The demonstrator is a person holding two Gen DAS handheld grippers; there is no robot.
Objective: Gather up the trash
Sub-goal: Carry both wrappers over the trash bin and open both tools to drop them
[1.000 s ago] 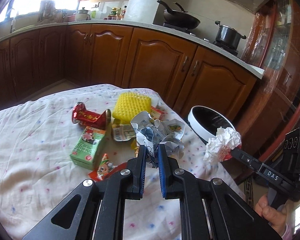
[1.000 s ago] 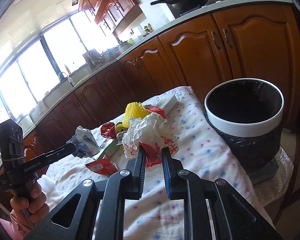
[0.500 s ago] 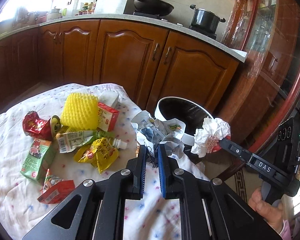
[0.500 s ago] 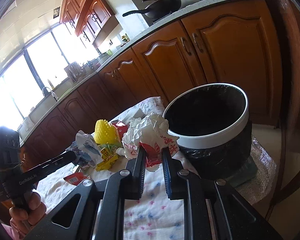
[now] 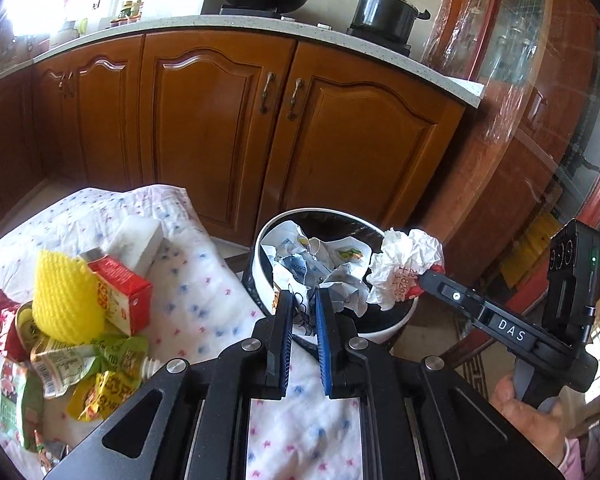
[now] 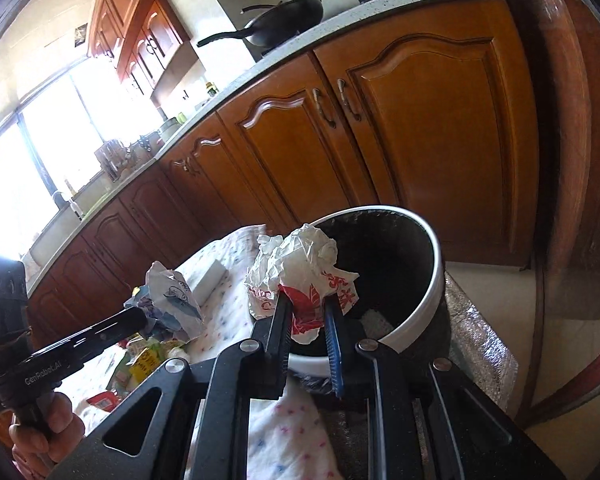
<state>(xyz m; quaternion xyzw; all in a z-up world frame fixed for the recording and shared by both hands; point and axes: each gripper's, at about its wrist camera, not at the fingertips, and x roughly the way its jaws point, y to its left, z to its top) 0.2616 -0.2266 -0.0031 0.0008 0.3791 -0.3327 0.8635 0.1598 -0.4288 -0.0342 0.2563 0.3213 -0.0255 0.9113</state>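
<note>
My left gripper is clamped on a crumpled blue-white wrapper over the bin rim beside the table's edge; my right gripper pinches a red-white bag above the bin's mouth.

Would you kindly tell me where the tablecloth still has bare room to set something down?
Bare cloth lies between the red carton and the bin, and on toward the left gripper. The far corner beyond the white block is also free. The left side is crowded with the yellow net and wrappers.
</note>
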